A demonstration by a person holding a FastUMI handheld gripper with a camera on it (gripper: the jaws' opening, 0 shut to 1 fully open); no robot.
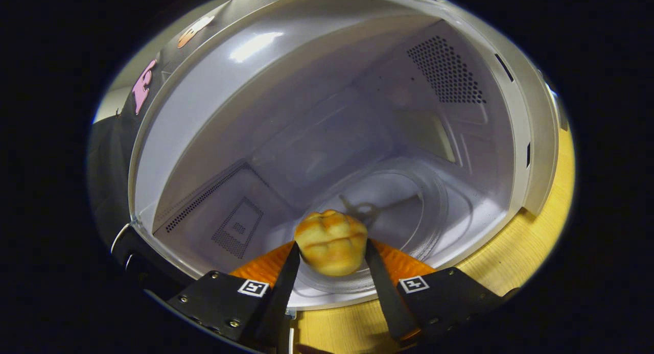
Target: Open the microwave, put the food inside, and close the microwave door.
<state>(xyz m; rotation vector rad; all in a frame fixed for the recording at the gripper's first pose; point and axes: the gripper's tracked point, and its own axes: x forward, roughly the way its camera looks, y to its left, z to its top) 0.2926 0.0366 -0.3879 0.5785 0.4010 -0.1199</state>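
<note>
Tongs: the tongs [331, 252] are closed on the golden-brown bread roll [331, 241], both fingers pressing its sides.
Roll: at the open white microwave [327, 114] mouth, above the round glass turntable [409, 206].
Advice: carry it deeper over the turntable's centre, lower, then release.

A pale yellow wooden tabletop [516, 257] lies under the claw; ahead, the open white microwave oven [531, 139] stands directly on it.
</note>
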